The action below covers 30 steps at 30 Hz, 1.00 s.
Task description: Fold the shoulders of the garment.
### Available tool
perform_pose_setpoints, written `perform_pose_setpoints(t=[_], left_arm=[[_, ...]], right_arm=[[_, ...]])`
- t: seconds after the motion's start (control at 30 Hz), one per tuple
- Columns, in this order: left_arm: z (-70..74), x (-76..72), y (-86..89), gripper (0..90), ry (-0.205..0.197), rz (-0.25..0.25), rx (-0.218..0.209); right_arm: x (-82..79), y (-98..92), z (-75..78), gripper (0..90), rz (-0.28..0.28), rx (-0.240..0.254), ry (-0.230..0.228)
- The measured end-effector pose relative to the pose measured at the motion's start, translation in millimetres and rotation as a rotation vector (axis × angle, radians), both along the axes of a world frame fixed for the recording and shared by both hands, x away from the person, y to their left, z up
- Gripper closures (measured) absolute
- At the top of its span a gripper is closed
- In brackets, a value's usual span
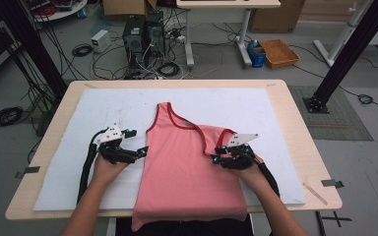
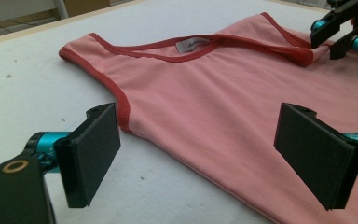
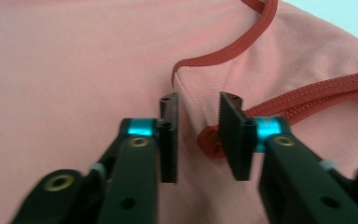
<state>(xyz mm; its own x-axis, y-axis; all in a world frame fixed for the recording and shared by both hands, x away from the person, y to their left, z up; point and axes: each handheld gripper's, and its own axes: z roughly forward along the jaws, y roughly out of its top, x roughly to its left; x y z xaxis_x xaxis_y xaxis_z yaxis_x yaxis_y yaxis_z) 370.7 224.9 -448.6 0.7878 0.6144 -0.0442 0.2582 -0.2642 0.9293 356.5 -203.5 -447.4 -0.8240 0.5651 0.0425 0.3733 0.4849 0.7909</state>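
A pink tank top with red trim lies flat on the white mat, and its hem hangs over the table's front edge. Its right shoulder strap is folded inward. My right gripper sits low at that strap. Its jaws stand a little apart around a raised fold of pink cloth and a bunch of red trim, and the pads do not press on either. My left gripper is wide open by the top's left armhole, its pads empty above the cloth edge.
The wooden table extends beyond the mat on all sides. Bare mat lies left of the top. On the floor behind are computer towers, tangled cables, an orange tray and black frame posts.
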Motion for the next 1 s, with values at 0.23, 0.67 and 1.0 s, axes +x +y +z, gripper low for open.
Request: perform_pose_setpoints(t=[0.23, 0.67, 1.0], left_arm=[[0.0, -0.1, 0.4, 14.4, 0.0, 0.0, -0.005], [-0.3, 4.1, 4.6, 14.4, 0.041, 0.006, -0.046], [2.7, 6.8, 2.9, 14.4, 0.048, 0.016, -0.064]], right_arm=[[-0.4, -17.0, 12.1, 37.4, -0.082, 0.119, -0.042], [3.0, -56.3, -1.6, 21.4, -0.245, 0.233, -0.039], [1.4, -55.3, -1.6, 21.4, -0.229, 0.229, -0.054]])
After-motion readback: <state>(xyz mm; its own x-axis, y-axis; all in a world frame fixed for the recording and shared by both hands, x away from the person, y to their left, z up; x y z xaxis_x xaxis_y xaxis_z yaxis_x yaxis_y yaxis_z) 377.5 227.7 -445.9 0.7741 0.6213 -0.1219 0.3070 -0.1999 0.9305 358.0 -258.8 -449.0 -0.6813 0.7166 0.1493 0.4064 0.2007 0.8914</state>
